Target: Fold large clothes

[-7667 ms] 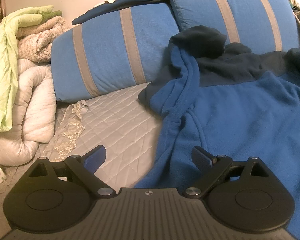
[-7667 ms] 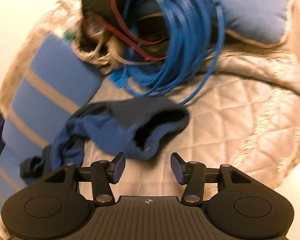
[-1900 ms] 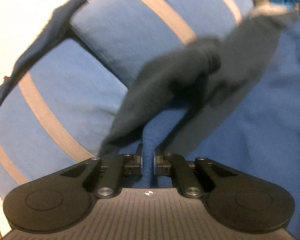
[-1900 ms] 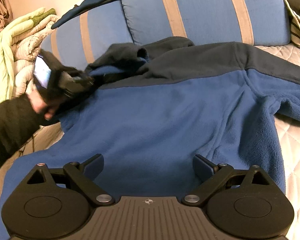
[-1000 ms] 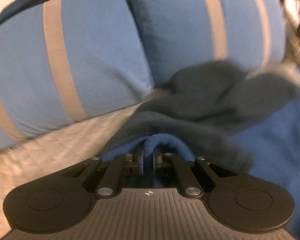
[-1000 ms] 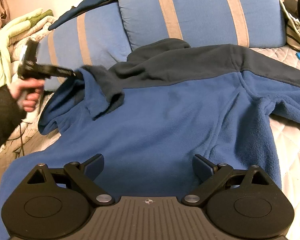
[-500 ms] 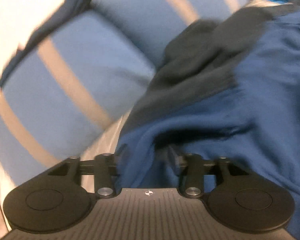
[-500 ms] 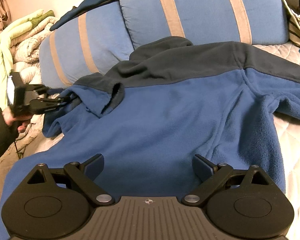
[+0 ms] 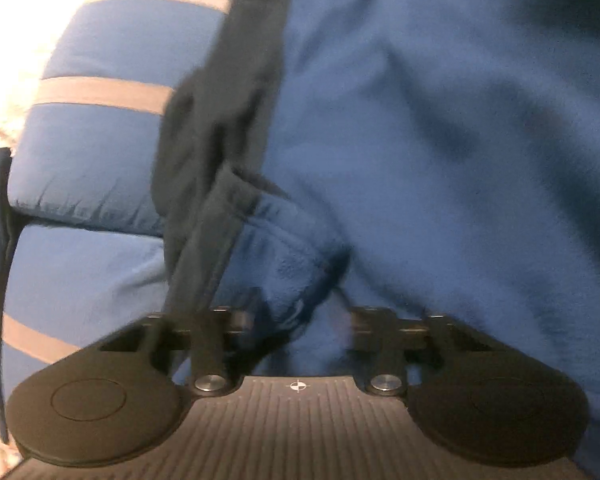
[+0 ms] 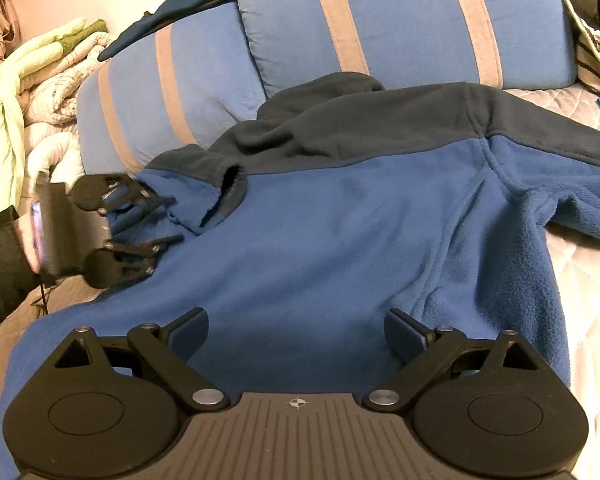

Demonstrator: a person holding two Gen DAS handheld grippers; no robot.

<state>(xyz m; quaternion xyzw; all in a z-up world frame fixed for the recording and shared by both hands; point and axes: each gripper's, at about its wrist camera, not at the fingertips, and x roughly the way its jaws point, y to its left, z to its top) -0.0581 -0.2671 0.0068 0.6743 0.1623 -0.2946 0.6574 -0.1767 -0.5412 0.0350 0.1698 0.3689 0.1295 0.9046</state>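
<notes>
A blue fleece jacket (image 10: 340,220) with a dark grey yoke lies spread on the bed, collar toward the pillows. Its left sleeve (image 10: 224,188) is bunched and folded over near the shoulder. My left gripper (image 10: 172,219) is turned on its side at that sleeve. Its jaws are closing with a fold of blue fleece (image 9: 292,276) between them, and the pads still look apart. In its own blurred view the left gripper (image 9: 300,316) straddles that fold. My right gripper (image 10: 296,328) hovers open over the jacket's lower body, holding nothing.
Two blue pillows with tan stripes (image 10: 400,20) (image 10: 160,92) stand behind the jacket. A heap of pale blankets (image 10: 40,80) lies at the left and a striped bag (image 10: 592,60) at the far right. Quilted bedcover (image 10: 580,280) shows to the right. A dark sleeve (image 10: 0,260) holds the left gripper.
The left gripper let go of the sleeve edge, rolled onto its side and dropped toward the near left; its jaws opened, then narrowed around a sleeve fold. The right gripper stayed still.
</notes>
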